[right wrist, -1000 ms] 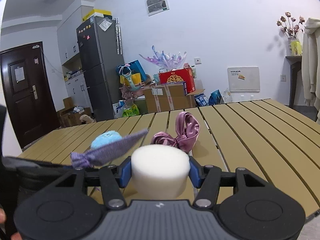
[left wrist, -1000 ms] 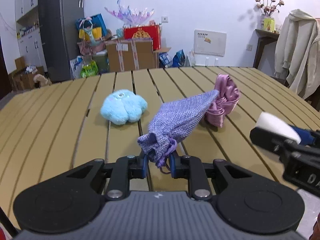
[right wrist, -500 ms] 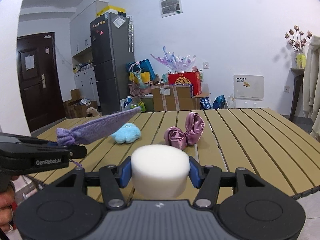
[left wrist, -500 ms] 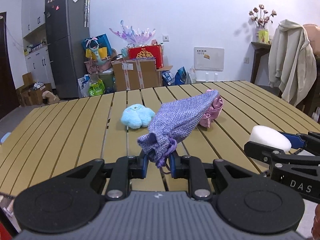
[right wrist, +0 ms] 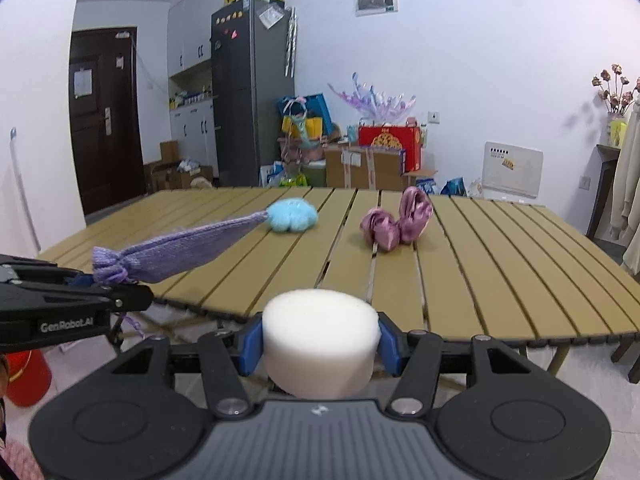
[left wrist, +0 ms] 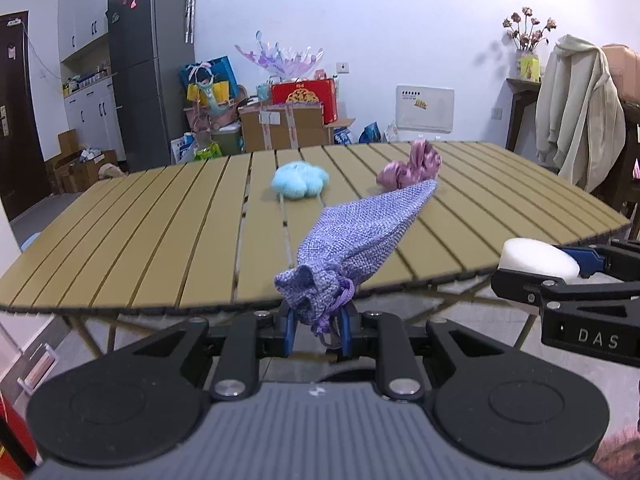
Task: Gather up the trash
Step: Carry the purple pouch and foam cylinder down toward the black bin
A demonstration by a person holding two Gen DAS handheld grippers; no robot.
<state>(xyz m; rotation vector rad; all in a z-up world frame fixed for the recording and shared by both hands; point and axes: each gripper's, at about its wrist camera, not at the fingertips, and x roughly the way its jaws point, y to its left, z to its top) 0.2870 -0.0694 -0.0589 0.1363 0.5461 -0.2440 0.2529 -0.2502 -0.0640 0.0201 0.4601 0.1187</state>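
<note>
My left gripper (left wrist: 316,330) is shut on the gathered neck of a purple woven drawstring pouch (left wrist: 360,236), which sticks out forward in the air. The same pouch (right wrist: 180,250) and left gripper (right wrist: 86,280) show at the left of the right wrist view. My right gripper (right wrist: 320,344) is shut on a white foam cylinder (right wrist: 320,340), also seen as the foam (left wrist: 540,258) at the right of the left wrist view. Both grippers hang just off the near edge of the slatted wooden table (left wrist: 160,240). A light blue plush toy (right wrist: 292,216) and a pink satin bow (right wrist: 396,220) lie on the table.
A red bucket (right wrist: 28,376) stands on the floor at lower left. Behind the table are a grey fridge (right wrist: 248,92), stacked cardboard boxes (right wrist: 364,168) and gift bags. A cream coat (left wrist: 580,108) hangs at the right. A dark door (right wrist: 104,116) is at the left.
Both grippers have drawn back from over the table to beyond its near edge, carrying the pouch and the foam. The plush toy and bow now lie farther off.
</note>
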